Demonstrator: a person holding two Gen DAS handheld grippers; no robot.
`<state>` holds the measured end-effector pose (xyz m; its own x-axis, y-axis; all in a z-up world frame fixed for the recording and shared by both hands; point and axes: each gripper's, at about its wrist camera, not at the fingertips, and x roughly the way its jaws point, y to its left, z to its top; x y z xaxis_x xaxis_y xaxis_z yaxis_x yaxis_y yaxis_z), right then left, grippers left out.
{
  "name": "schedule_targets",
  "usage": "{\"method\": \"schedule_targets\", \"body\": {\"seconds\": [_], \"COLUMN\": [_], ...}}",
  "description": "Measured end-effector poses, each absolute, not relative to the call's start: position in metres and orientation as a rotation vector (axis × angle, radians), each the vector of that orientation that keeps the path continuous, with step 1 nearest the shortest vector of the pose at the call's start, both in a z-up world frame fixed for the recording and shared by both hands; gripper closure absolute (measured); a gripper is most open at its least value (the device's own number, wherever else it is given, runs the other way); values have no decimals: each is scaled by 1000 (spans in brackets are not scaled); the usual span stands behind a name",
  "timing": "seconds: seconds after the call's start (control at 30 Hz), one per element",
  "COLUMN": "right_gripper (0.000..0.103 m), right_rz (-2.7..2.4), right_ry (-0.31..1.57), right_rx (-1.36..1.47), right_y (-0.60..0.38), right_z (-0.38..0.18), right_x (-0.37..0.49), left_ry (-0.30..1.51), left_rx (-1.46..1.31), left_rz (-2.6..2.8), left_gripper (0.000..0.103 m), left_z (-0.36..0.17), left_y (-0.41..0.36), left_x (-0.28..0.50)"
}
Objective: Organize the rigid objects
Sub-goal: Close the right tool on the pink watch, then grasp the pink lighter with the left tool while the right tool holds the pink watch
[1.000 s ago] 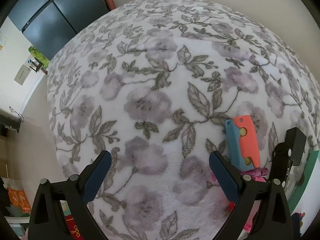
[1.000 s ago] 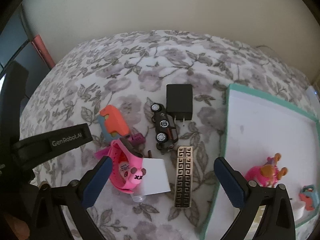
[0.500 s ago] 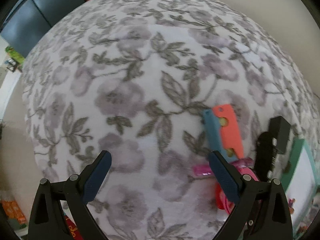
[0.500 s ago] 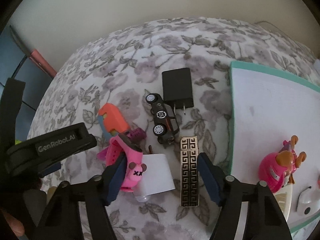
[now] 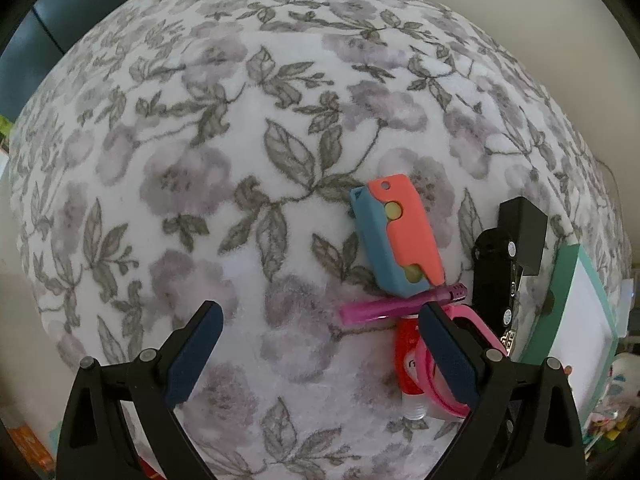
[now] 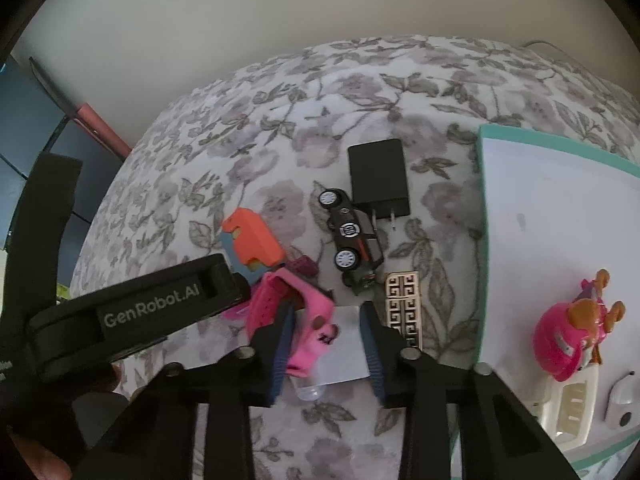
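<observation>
Tray (image 6: 520, 184): shallow, rectangular, white floor, teal rim; on the floral cloth at the right of the right wrist view. Contents, all at its near end: pink round toy with orange-brown figure (image 6: 568, 340), glossy plastic; cream ribbed piece (image 6: 572, 404) touching that toy; white rounded object (image 6: 620, 400), partly cut by the frame edge.

Surface: fuzzy white cloth (image 5: 200, 200) printed with grey leaves and mauve flowers; what lies beneath cannot be told.

Loose items left of the tray, clustered:
- charger block (image 6: 378, 178), black, matte, boxy, two prongs toward the camera
- toy car (image 6: 352, 236), black, white wheels, just beside the charger prongs
- patterned bar (image 6: 404, 304), flat, gold and black fret pattern, near the tray rim
- coral and blue plastic case (image 5: 394, 236), wedge-shaped, two yellowish round spots
- purple pen-like tube (image 5: 400, 304), translucent, lying across the near end of the case
- pink watch (image 6: 304, 316), rubbery strap, face with black marks
- small bottle (image 6: 344, 344), white label, clear cap, beside and partly under the watch; red side visible in the left wrist view

Left gripper (image 5: 316, 352): jaws wide, nothing between them, above bare cloth left of the cluster.

Right gripper (image 6: 326, 344): jaws narrow, one either side of the small bottle and the watch's edge; contact cannot be told
</observation>
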<state>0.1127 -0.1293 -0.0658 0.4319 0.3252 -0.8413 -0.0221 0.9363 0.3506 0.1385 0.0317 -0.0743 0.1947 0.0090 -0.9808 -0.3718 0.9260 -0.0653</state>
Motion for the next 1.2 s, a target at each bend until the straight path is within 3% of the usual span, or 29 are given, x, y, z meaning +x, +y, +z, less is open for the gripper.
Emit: {"method": "schedule_targets", "body": {"seconds": [0.2, 1.2], "right_gripper": [83, 83], "right_rz": [226, 111], "right_ry": [1093, 1061], "right_rx": [353, 397], "right_y": [-133, -174], "right_z": [-65, -48], "right_x": [112, 106], "left_ry": [1371, 1323], "left_rx": [-336, -330], "left_rz": [283, 137], "left_gripper": [5, 5], "left_z": [-86, -106], "left_y": [44, -1], "left_x": [143, 181]}}
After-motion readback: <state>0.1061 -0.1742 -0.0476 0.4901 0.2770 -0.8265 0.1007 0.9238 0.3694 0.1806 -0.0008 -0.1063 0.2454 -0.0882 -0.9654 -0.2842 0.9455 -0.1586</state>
